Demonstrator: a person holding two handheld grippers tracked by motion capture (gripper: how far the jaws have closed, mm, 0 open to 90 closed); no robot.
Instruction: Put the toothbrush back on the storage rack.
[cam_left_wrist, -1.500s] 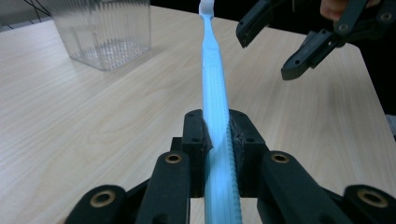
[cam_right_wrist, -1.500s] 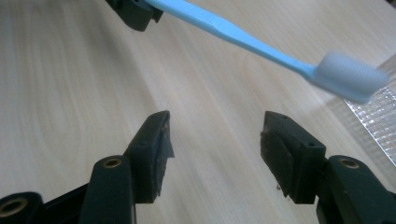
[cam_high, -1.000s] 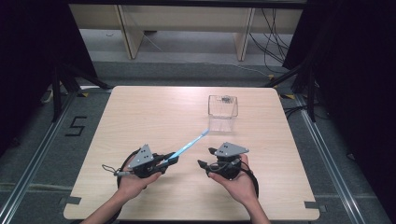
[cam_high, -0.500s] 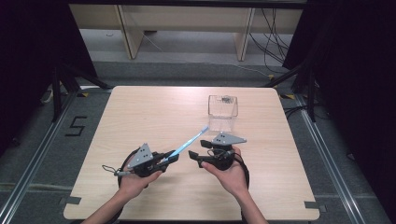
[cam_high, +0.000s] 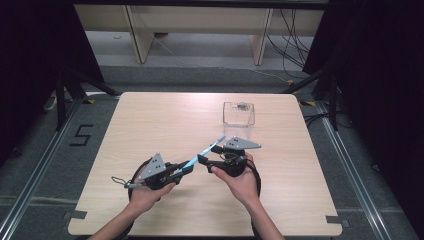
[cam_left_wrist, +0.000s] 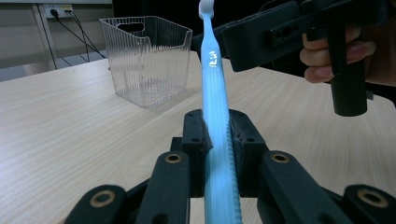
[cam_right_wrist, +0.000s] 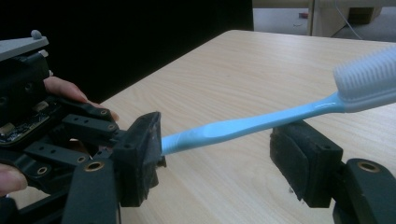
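Left claw (cam_left_wrist: 215, 135) clamps the toothbrush (cam_left_wrist: 214, 93); right claw (cam_right_wrist: 229, 158) gapes (bristles (cam_right_wrist: 366, 74) visible).

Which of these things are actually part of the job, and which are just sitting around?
In the job:
- blue toothbrush, clamped in the left tongs
- right tongs, open around its handle
- clear basket, probably where it goes

Just lying about:
- cables on the floor
- wooden bench behind the table

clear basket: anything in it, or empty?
Empty. The clear basket stands upright on the table, and the left gripper view shows nothing through its ribbed walls. The toothbrush is outside, held by the left tongs.
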